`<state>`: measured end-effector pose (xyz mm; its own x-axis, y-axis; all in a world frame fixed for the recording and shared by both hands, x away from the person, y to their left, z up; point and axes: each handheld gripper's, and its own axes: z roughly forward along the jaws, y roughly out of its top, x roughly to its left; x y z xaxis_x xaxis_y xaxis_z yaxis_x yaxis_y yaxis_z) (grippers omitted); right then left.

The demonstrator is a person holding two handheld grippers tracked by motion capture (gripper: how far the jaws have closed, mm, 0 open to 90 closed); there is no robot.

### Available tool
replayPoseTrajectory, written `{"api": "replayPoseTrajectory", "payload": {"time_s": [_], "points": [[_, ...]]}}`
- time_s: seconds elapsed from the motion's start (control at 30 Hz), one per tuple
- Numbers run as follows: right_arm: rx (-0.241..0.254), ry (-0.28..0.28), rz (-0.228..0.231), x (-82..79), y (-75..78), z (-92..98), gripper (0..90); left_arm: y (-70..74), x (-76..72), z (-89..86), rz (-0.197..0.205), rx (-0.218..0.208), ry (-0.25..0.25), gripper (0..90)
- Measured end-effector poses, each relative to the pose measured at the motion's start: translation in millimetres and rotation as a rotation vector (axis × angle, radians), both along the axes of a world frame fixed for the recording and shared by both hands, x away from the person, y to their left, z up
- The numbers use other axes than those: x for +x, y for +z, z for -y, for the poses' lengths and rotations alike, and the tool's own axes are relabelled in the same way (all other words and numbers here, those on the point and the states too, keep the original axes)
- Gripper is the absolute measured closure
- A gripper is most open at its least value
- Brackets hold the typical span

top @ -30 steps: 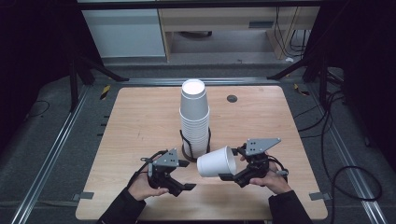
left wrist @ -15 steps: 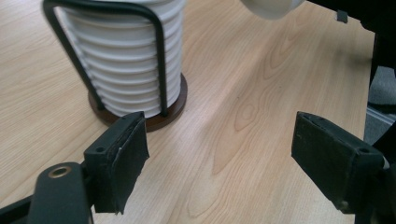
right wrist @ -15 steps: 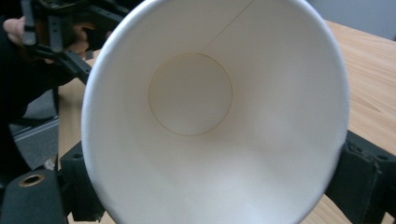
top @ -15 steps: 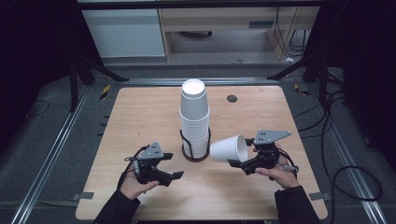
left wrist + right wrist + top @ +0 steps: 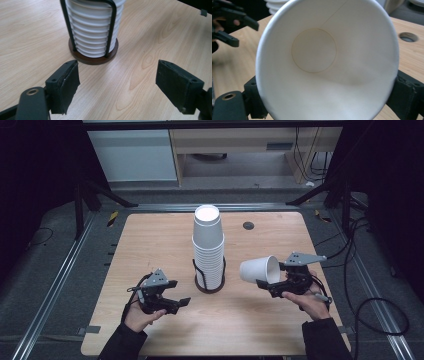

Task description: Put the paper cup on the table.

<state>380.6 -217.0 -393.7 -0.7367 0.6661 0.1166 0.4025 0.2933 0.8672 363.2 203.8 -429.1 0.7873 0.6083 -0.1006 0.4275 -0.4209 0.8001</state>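
While the right gripper [image 5: 265,282] kept its jaws clamped on the rim end of a single white paper cup [image 5: 259,269], that cup lay on its side in the air above the right half of the wooden table [image 5: 150,245], its mouth turned toward the gripper and its base pointing toward the table's middle; in the right gripper view the cup's [image 5: 324,62] pale inside and round bottom faced the camera, with a black jaw pressed against each side of the rim; just beside it, to the left in the high view, stood a tall stack of white cups [image 5: 208,247], nested upside down in a black wire holder [image 5: 209,276] on a dark round base; farther left, the left gripper [image 5: 181,302] hung low over the table, near the holder but apart from it, its jaws spread wide with nothing between them; a small dark hole [image 5: 248,225] sat in the tabletop beyond the stack.
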Motion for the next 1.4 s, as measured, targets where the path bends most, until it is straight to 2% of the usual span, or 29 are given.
{"api": "replayPoseTrajectory", "payload": {"time_s": [0.1, 0.23, 0.27, 0.37, 0.4, 0.43, 0.5, 0.57, 0.6, 0.77, 0.97, 1.03, 1.07, 1.1, 1.13, 1.17, 1.2, 1.23, 1.27, 1.4], "points": [[-0.006, -0.050, -0.005, 2.1, 2.6, 5.5, 10.8, -0.5, 2.5, -4.5, -0.007, -0.006, 0.033, 18.5], [-0.026, -0.091, -0.013, 6.6, 5.4, 10.3, 10.9, -1.3, 4.4, -8.7, -0.012, -0.011, 0.052, 18.7], [-0.047, -0.109, -0.017, 9.1, 6.7, 11.1, 10.9, -1.0, 5.1, -9.7, -0.015, -0.014, 0.062, 18.8], [-0.061, -0.133, -0.028, 12.0, 8.0, 11.7, 10.9, -0.7, 5.6, -11.1, -0.013, -0.014, 0.068, 18.8], [-0.088, -0.169, -0.034, 15.8, 9.0, 12.7, 10.9, 0.1, 6.4, -13.5, -0.008, -0.006, 0.086, 18.8], [-0.088, -0.169, -0.034, 15.8, 9.0, 12.7, 10.9, 0.1, 6.4, -13.5, -0.008, -0.006, 0.086, 19.0], [-0.111, -0.215, -0.053, 19.6, 10.4, 14.4, 11.0, 0.6, 7.5, -17.5, -0.009, -0.004, 0.113, 19.1], [-0.122, -0.228, -0.059, 21.2, 10.5, 14.8, 11.1, 0.4, 7.9, -19.0, -0.008, 0.001, 0.127, 19.1], [-0.155, -0.264, -0.067, 24.4, 11.0, 15.5, 11.1, 0.1, 8.8, -20.3, -0.010, 0.003, 0.134, 19.3], [-0.184, -0.303, -0.082, 30.8, 11.1, 16.9, 11.1, -1.0, 10.7, -22.5, -0.014, 0.009, 0.151, 19.4], [-0.213, -0.360, -0.123, 43.4, 12.8, 20.9, 11.0, -3.1, 12.4, -24.4, -0.019, 0.020, 0.164, 19.4], [-0.239, -0.369, -0.132, 47.5, 13.2, 21.3, 11.0, -3.6, 12.9, -25.1, -0.022, 0.019, 0.168, 19.4], [-0.272, -0.376, -0.144, 51.8, 13.1, 20.9, 10.9, -4.6, 13.7, -25.3, -0.023, 0.023, 0.169, 19.4], [-0.272, -0.376, -0.144, 51.8, 13.1, 20.9, 10.9, -4.6, 13.7, -25.3, -0.023, 0.023, 0.169, 19.4], [-0.309, -0.379, -0.156, 56.8, 12.7, 20.1, 10.9, -5.2, 13.9, -25.3, -0.027, 0.022, 0.171, 19.4], [-0.309, -0.379, -0.156, 56.8, 12.7, 20.1, 10.9, -5.6, 14.2, -25.4, -0.030, 0.023, 0.171, 19.4], [-0.352, -0.385, -0.169, 62.2, 12.5, 19.3, 10.8, -6.2, 14.4, -25.4, -0.032, 0.024, 0.171, 19.4], [-0.352, -0.385, -0.169, 62.2, 12.5, 19.3, 10.8, -6.5, 14.6, -25.6, -0.033, 0.023, 0.171, 19.4], [-0.390, -0.396, -0.184, 66.9, 12.1, 19.0, 10.9, -7.0, 14.8, -25.9, -0.035, 0.024, 0.171, 19.4], [-0.428, -0.411, -0.212, 74.2, 11.4, 19.8, 10.8, -7.1, 14.5, -27.1, -0.034, 0.025, 0.171, 19.4]]}}
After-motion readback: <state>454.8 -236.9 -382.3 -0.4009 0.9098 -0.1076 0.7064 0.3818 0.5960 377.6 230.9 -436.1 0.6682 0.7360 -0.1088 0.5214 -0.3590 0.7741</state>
